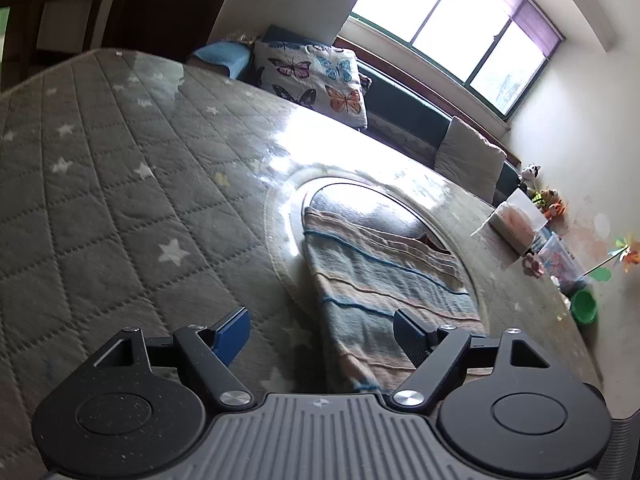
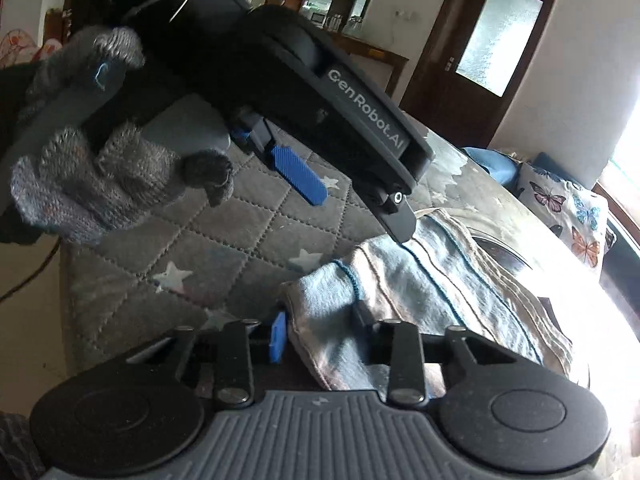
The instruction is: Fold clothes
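Observation:
A light-blue and beige striped cloth (image 1: 380, 280) lies folded on the grey quilted star cover (image 1: 120, 180), partly over a round glass turntable (image 1: 400, 196). My left gripper (image 1: 320, 316) hangs open and wide above the cloth's near end, with nothing between its fingers. In the right wrist view a hand in a grey knit glove (image 2: 100, 184) holds that left gripper (image 2: 352, 204), whose black fingertip sits just over the cloth's far edge. My right gripper (image 2: 320, 320) is shut on the near folded edge of the striped cloth (image 2: 420, 280), which bunches between its blue and black pads.
A butterfly pillow (image 1: 316, 76) and a grey cushion (image 1: 468, 156) lean on a dark bench under the window. A tissue box (image 1: 512, 220), a plastic tub, a green bowl (image 1: 584, 306) and small toys crowd the table's right edge. A dark wooden door (image 2: 480, 40) stands behind.

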`<state>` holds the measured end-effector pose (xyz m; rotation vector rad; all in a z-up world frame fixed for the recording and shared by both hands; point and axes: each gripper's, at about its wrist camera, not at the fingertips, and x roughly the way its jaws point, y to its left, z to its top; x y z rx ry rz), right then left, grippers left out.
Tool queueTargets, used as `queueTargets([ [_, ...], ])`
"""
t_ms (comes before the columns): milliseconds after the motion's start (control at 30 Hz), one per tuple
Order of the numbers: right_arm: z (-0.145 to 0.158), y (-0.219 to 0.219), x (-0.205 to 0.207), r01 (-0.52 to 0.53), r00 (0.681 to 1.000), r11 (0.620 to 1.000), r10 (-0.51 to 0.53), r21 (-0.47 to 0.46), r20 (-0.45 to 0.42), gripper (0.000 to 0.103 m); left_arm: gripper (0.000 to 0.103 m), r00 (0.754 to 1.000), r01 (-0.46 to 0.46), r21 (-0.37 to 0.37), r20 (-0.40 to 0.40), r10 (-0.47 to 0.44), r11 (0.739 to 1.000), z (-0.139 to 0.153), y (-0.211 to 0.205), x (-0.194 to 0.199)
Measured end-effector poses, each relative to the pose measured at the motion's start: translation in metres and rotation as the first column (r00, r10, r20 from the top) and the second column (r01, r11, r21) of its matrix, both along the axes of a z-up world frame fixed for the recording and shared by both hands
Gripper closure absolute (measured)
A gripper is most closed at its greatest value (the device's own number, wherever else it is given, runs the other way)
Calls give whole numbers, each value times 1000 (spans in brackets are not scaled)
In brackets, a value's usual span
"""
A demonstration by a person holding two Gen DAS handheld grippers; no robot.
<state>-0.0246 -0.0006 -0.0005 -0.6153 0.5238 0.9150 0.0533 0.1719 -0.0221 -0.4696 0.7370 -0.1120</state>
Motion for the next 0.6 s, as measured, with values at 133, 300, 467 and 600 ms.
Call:
queueTargets([
  [133,17,-14,14,56,995,994,-47,97,-93,87,22,1000,-4,-57,-22,3,998,-2,0,2],
  [300,34,-30,24,104,985,979,-78,176,-152,88,22,999,-15,-161,-47,8,987,-5,2,5],
  [467,40,-40,20,114,984,973,-84,200,-155,89,23,996,-18,-256,-86,-4,966,-13,-2,13],
  [600,40,-43,21,108,985,973,-77,205,-154,89,30,994,-16,-326,-110,-21,945,-23,-5,17],
])
